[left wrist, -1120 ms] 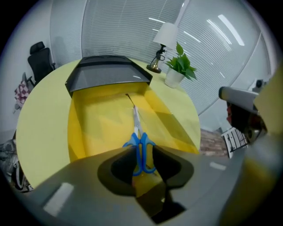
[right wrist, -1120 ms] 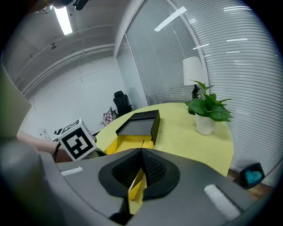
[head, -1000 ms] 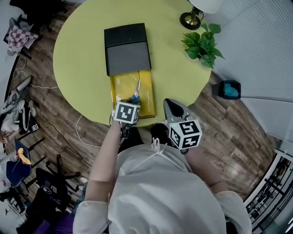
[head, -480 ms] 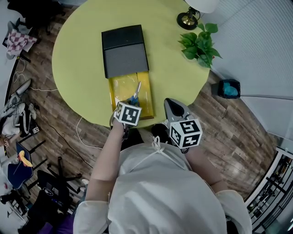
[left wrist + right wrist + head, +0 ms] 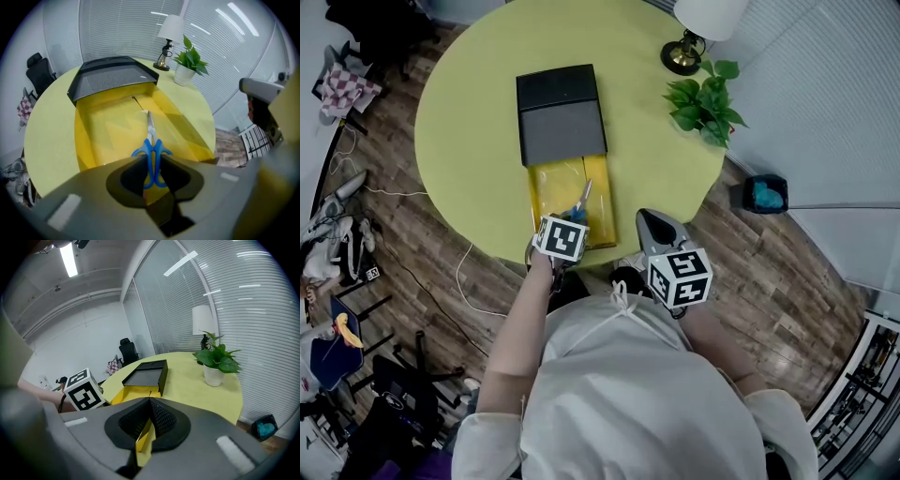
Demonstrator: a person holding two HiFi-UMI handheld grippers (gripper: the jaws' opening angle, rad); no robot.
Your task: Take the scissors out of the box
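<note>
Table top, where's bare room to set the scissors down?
Widest bare patch: left of the box, out to the table rim. Another between box and plant. Crowded by lamp and plant; the yellow tray holds the scissors.

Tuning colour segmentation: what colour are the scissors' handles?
Blue handles on the scissors, blades bare metal. The left gripper view shows it best.

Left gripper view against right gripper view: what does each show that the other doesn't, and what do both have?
Only the left gripper view: the blue-handled scissors lying in the yellow box, their handles between the left gripper's jaws, which have just been closing on them. Only the right gripper view: the left gripper's marker cube, beside the box. Both: the yellow box, its black lid, the potted plant and the lamp.
</note>
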